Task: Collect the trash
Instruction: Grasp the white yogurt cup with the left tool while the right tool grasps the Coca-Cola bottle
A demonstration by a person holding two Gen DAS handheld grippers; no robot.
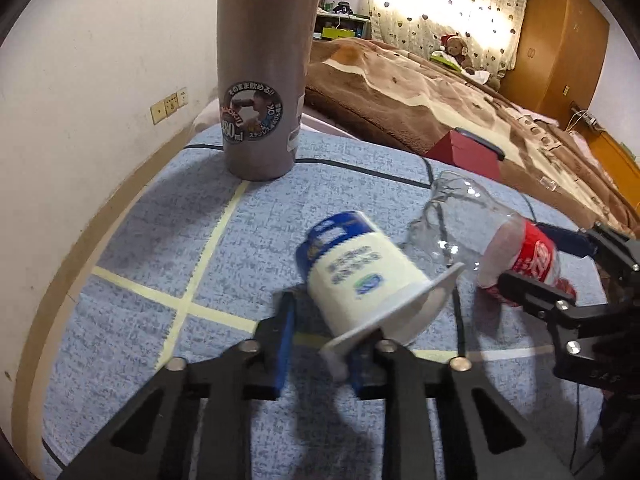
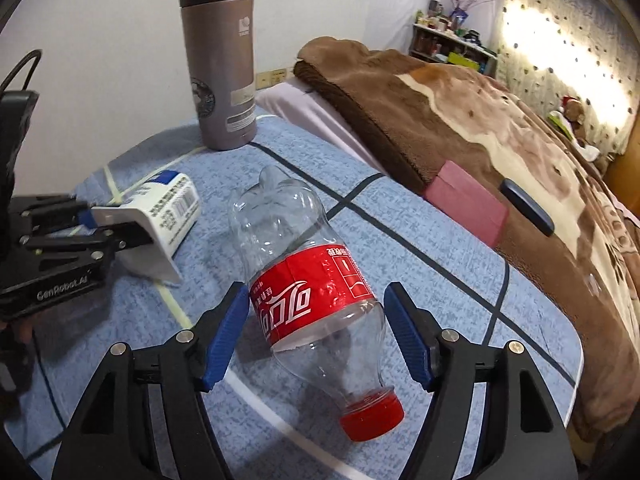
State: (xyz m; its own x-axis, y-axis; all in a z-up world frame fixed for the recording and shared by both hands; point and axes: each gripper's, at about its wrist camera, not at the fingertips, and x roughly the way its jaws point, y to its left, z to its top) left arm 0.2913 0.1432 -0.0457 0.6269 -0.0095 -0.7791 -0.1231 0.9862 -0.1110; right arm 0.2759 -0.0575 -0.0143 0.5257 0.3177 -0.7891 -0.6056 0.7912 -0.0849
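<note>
Your left tool [image 1: 326, 344] pinches rim of yogurt cup [image 1: 360, 276], light, thin-walled, tilted on blue mat [image 1: 140, 240].

Your right tool [image 2: 316, 332] wide around empty plastic bottle [image 2: 308, 280], lying cap toward 6 o'clock. Bottle light, slippery, crushable: take at red label.

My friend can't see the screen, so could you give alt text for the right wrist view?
An empty cola bottle lies between the right tongs, which are open. To the left, the left tongs grip a white cup by its rim, with a tall thermos standing behind.

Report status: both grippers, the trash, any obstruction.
Left gripper shut on cup rim. Right gripper open, straddling bottle. Nothing blocking.
</note>
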